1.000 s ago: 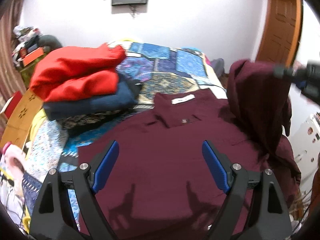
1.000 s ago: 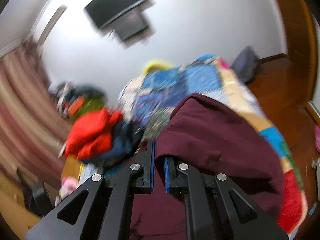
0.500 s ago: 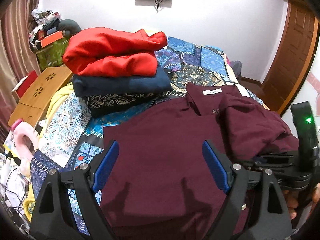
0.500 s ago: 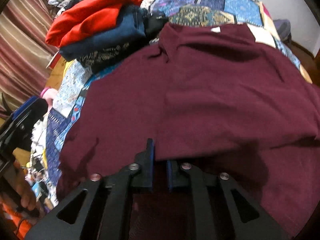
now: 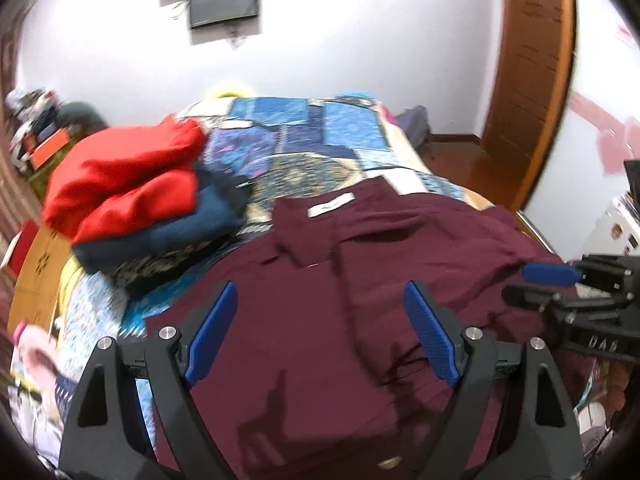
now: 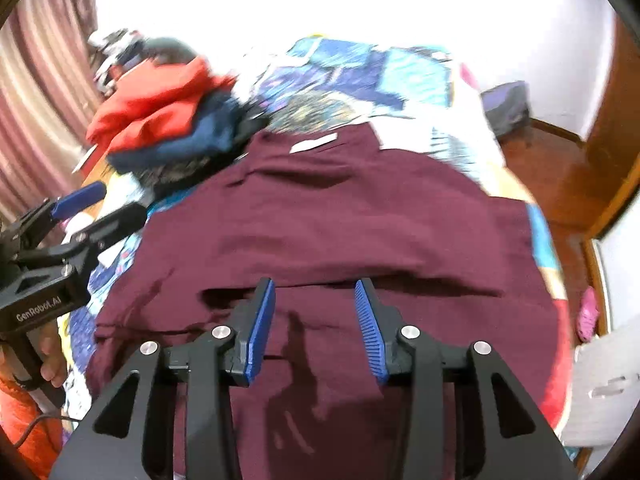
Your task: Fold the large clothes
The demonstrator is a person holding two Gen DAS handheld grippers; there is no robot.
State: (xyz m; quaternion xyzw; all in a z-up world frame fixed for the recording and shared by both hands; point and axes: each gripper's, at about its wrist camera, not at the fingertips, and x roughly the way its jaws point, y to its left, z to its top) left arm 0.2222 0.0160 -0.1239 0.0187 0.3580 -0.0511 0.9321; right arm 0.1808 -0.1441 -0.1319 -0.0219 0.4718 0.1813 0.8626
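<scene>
On the patchwork bed [image 5: 304,148]: maroon shirt [image 5: 304,320] spread flat, right side seemingly folded inward. Left tongs [image 5: 320,336] spread wide above it, empty. Right tongs [image 6: 316,328] parted too, gripping nothing. Beside the collar, folded clothes pile [image 5: 136,188].

White walls [image 5: 360,40]; dark screen [image 5: 224,0] mounted high. Wooden door [image 5: 528,80] at right, brown wood floor [image 6: 560,168] beside bed. Patchwork bedspread [image 5: 312,132] on bed. Striped curtain [image 6: 44,92] at left.
</scene>
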